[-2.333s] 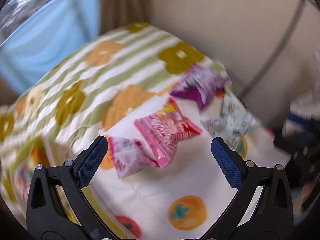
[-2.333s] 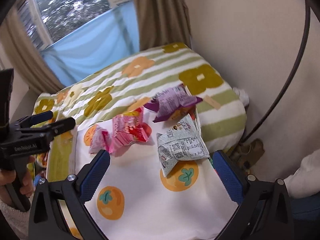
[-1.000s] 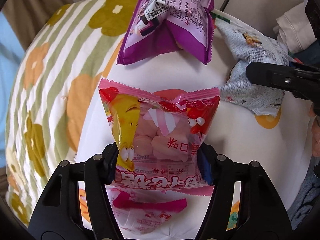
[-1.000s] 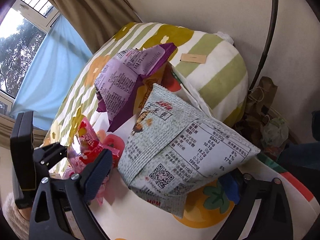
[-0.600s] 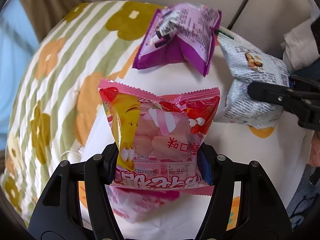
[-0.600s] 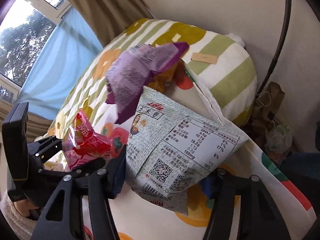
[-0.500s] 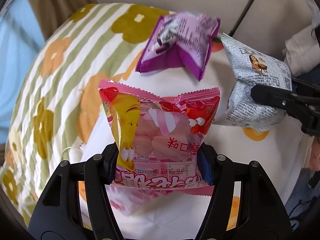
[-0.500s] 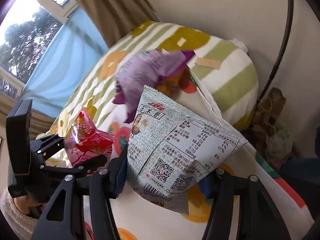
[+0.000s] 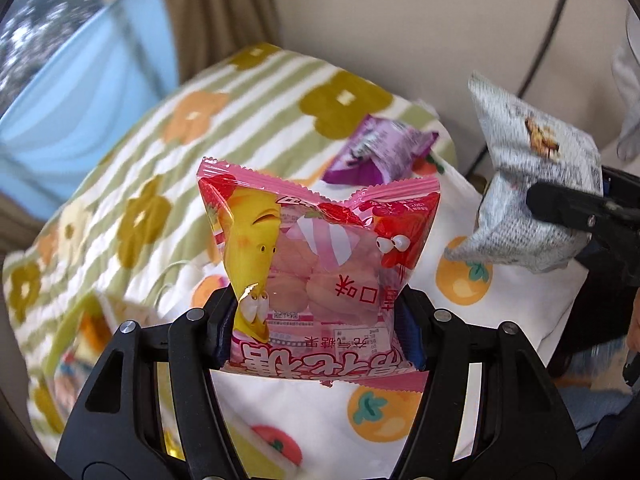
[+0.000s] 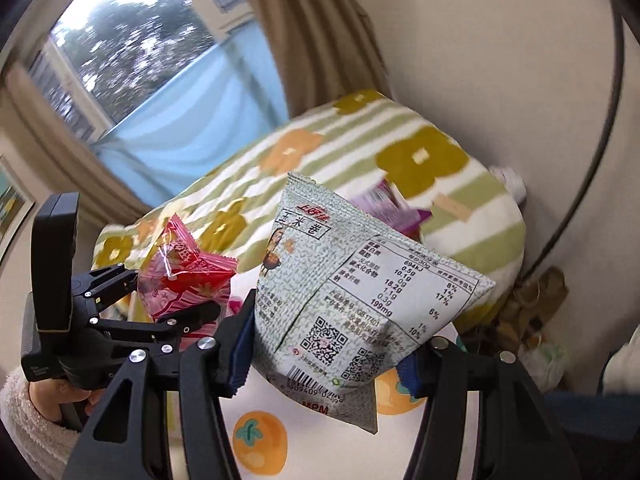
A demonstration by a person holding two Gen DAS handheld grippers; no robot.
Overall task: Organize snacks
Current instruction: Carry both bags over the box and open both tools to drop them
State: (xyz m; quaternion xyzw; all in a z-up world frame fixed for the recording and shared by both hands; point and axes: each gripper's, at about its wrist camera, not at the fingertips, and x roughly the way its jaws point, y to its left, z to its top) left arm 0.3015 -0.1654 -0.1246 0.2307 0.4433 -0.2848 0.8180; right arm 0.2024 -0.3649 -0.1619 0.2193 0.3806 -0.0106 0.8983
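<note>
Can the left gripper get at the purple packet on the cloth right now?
Probably not. The left gripper is shut on the pink marshmallow bag, so its jaws are occupied. The purple packet lies beyond it with open cloth between, so the path looks free; the full jaws are the obstacle.

Beige wall (image 10: 480,60), brown curtain (image 10: 320,40) beside daylit window (image 10: 140,40); green-striped flowered blanket (image 10: 400,152) below, blurred.
</note>
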